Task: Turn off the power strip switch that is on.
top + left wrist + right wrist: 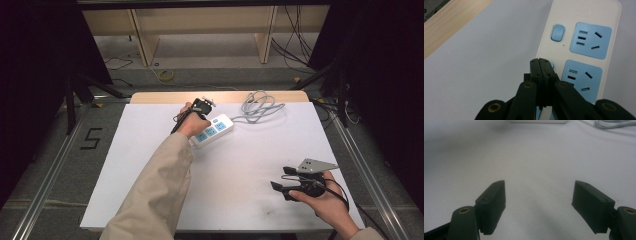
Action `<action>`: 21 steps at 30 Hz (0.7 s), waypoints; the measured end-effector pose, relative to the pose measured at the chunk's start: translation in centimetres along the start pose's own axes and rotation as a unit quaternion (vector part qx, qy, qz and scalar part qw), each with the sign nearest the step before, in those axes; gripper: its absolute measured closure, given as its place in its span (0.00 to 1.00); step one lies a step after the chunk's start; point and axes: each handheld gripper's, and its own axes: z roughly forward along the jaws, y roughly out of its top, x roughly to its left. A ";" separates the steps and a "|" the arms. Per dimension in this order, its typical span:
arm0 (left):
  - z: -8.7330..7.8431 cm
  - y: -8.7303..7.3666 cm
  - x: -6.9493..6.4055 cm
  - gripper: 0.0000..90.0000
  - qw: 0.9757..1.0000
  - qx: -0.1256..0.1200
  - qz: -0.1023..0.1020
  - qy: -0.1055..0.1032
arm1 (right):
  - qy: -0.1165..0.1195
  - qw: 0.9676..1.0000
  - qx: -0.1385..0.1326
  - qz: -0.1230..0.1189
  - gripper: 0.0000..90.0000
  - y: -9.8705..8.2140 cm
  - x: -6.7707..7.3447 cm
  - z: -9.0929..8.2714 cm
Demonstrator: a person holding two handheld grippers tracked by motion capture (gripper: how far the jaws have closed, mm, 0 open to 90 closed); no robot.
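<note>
On the white table [150, 165], one power strip [214, 129]; left gripper [540, 61] closed empty, right gripper [539, 195] wide open

A power strip [213, 130] lies on the table [150, 165], a little past its middle toward twelve o'clock. Its cord [257, 106] is bunched at about one o'clock from it, by the table's far edge. The left gripper [200, 107] sits over the strip's eleven o'clock side. The right gripper [287, 187] rests well apart, at about five o'clock from the strip, near the table's front edge.
</note>
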 end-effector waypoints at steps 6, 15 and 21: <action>-0.1 0.2 -0.4 1.00 1.000 -0.012 0.000 -0.006 | 0.000 1.000 0.000 0.001 0.30 0.0 0.0 0.0; -0.9 0.2 -0.1 1.00 1.000 -0.022 0.000 -0.002 | 0.001 1.000 -0.001 0.001 0.30 0.0 0.0 0.0; -1.7 0.0 0.2 1.00 1.000 -0.026 -0.001 -0.002 | 0.001 1.000 0.000 0.001 0.30 0.0 0.0 0.0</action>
